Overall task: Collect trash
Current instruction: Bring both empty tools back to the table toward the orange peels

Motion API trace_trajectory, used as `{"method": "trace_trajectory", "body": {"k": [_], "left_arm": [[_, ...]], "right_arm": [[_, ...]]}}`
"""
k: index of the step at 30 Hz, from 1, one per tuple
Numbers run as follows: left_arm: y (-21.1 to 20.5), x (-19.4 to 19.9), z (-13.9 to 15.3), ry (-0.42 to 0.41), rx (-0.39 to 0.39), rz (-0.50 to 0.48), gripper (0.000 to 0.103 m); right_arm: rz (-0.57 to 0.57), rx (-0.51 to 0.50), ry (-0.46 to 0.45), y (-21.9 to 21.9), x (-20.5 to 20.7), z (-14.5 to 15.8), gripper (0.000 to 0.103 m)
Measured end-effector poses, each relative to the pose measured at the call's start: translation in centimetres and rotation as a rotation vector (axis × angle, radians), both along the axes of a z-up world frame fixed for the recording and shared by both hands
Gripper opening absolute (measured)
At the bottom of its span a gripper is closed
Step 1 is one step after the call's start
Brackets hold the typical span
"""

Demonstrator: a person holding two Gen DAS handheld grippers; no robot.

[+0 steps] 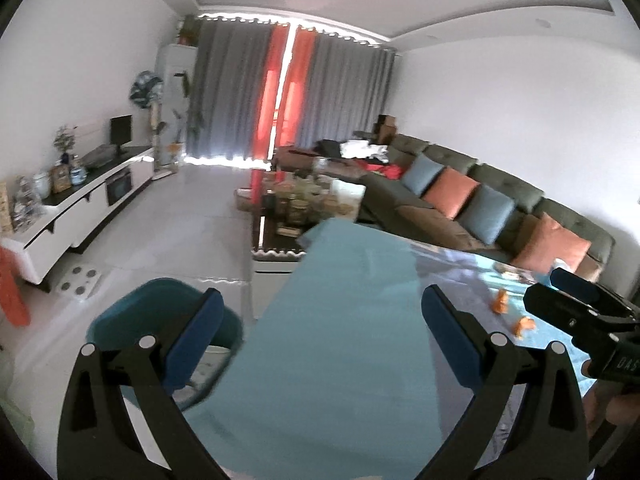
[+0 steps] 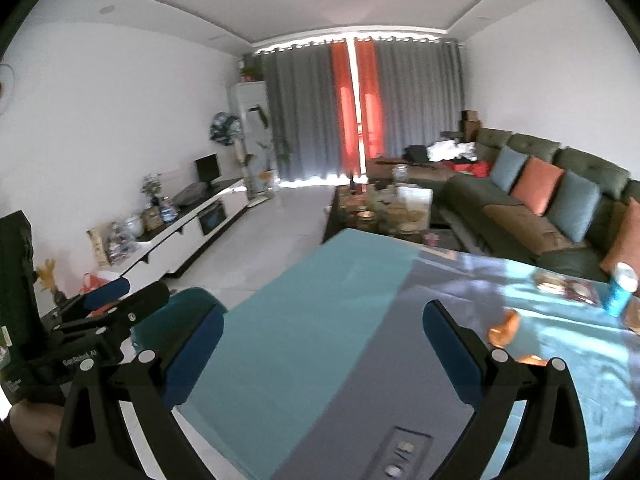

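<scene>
Orange peel pieces (image 1: 500,303) lie on the light blue tablecloth (image 1: 340,320) to the right of my left gripper (image 1: 322,316), which is open and empty above the table. In the right wrist view the peel pieces (image 2: 505,330) lie just right of my right gripper (image 2: 323,326), also open and empty. A blue drink can (image 2: 620,289) stands at the table's right side beside snack wrappers (image 2: 560,285). The right gripper shows at the right edge of the left wrist view (image 1: 576,300); the left gripper shows at the left of the right wrist view (image 2: 108,300).
A teal chair (image 1: 160,320) stands at the table's left edge. Beyond the table is a cluttered coffee table (image 2: 384,208), a green sofa (image 2: 540,200) with cushions, and a white TV cabinet (image 2: 192,224) along the left wall.
</scene>
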State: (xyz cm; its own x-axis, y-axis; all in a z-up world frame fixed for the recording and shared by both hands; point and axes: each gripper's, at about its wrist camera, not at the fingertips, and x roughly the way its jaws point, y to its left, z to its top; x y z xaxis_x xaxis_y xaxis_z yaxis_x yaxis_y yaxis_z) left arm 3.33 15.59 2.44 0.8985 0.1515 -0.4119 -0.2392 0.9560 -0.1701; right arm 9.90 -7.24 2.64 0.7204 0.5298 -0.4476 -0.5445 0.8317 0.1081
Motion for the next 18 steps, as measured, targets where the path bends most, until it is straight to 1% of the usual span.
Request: {"method": "trace_trajectory", "body": {"k": [10, 18], "left_arm": [[-5.2, 0.5, 0.0, -0.001, 0.005, -0.103, 0.098], [-8.4, 1.8, -0.7, 0.009, 0.011, -0.173, 0.098]], "right_arm": [[-0.134, -0.001, -0.050, -5.1, -2.5, 0.2, 0.096], [-0.255, 0.005, -0.055, -9.4, -3.4, -0.8, 0.096]]}}
